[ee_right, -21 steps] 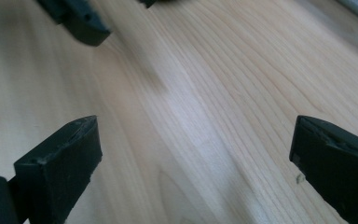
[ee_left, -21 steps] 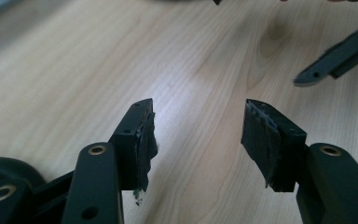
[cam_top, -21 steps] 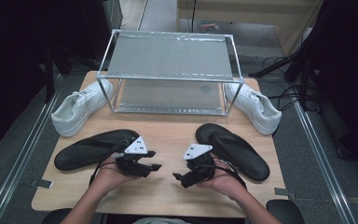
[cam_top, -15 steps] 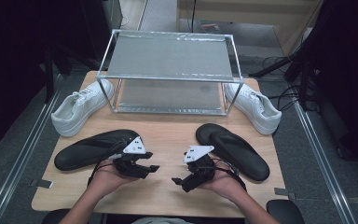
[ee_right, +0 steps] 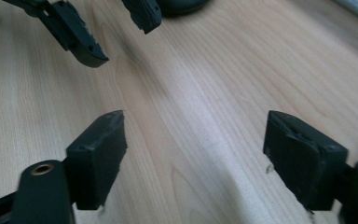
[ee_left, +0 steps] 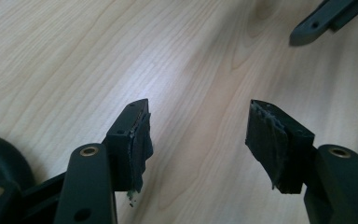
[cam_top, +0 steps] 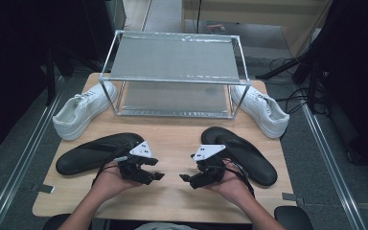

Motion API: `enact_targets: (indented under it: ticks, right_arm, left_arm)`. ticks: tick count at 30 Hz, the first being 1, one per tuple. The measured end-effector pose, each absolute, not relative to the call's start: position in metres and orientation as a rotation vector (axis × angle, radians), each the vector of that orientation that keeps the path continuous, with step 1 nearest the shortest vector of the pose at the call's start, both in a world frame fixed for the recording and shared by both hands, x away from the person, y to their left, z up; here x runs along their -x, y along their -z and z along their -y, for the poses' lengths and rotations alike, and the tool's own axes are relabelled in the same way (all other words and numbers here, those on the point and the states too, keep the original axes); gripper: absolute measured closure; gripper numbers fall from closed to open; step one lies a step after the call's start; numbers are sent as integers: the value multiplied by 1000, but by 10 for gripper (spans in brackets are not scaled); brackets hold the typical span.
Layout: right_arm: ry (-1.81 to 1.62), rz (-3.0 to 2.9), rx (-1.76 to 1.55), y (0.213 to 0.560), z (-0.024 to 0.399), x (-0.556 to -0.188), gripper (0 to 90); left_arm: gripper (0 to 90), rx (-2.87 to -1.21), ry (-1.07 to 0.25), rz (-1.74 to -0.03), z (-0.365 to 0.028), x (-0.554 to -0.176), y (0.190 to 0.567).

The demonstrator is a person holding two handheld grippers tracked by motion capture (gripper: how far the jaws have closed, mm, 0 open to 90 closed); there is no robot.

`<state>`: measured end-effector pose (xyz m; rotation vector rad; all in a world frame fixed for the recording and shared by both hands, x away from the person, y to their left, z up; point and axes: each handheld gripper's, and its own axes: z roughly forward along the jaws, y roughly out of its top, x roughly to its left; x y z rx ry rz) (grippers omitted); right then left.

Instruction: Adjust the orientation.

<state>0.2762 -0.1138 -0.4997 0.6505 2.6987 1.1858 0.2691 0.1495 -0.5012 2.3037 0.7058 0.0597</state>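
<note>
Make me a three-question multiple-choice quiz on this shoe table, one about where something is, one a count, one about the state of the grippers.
1. Where do the two white sneakers sit?
A. On top of the metal rack
B. On the table, one at each end of the rack
C. Between the two grippers

2. How many black slippers lie on the table?
A. One
B. Two
C. Four

3. How do the left gripper and right gripper stand?
A. Both open, nothing between the jaws
B. Both clamped on a slipper
C. One holds a sneaker

Answers: 1 B, a sneaker flanks each end of the metal rack. 2 B, one slipper lies beside each hand. 3 A, bare table shows between both pairs of jaws.
</note>
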Motion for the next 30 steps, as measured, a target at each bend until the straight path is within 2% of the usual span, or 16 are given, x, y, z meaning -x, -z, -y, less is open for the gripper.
enact_targets:
  ticks: [4, 12, 26, 30]
  right_arm:
    - [-1197, -2679, -675, 496, 119, -280, 307]
    - [-1217, -2681, -682, 497, 126, -288, 378]
    - [-1181, -2702, -714, 500, 127, -293, 411]
    - [-1192, -2690, -728, 499, 129, -294, 410]
  left_arm:
    - [385, -2297, -70, -708, -152, -271, 501]
    - [378, -2296, -80, -709, -155, -272, 500]
    - [368, -2295, -45, -705, -156, -271, 499]
    - [404, -2307, -55, -692, -158, -271, 498]
